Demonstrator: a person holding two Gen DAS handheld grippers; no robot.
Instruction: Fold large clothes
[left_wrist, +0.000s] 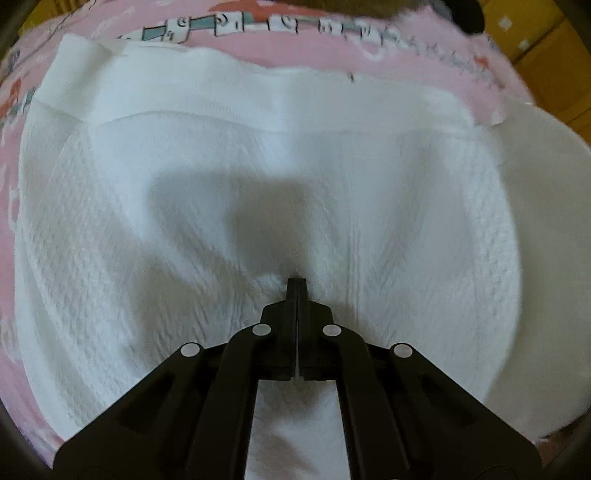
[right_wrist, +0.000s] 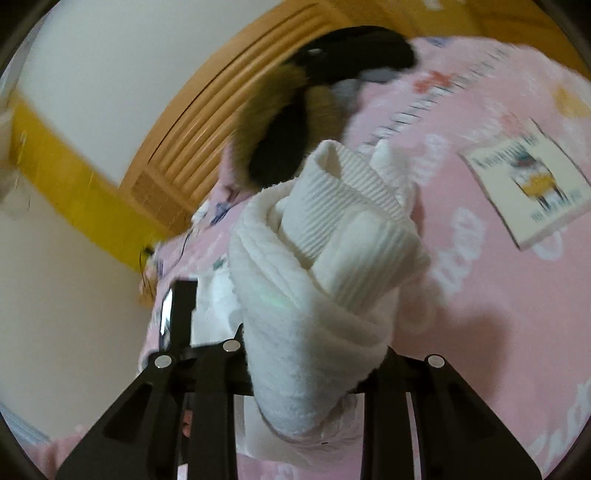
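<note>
A white knitted sweater (left_wrist: 258, 177) lies spread on a pink printed bedsheet (left_wrist: 314, 51). Its ribbed hem runs across the top of the left wrist view. My left gripper (left_wrist: 296, 282) is shut, its tips pressed into a pinch of the sweater's fabric near the middle. In the right wrist view a sleeve of the sweater with a ribbed cuff (right_wrist: 343, 206) is draped over and between the fingers of my right gripper (right_wrist: 280, 306). The left finger (right_wrist: 183, 314) stands apart from the bundle; the right finger is hidden by the cloth.
A black and brown fur-trimmed garment (right_wrist: 295, 122) lies on the bed beyond the sleeve. A white printed card (right_wrist: 532, 184) lies on the sheet (right_wrist: 498, 314) at right. A wooden headboard (right_wrist: 207, 122) and a white and yellow wall are behind.
</note>
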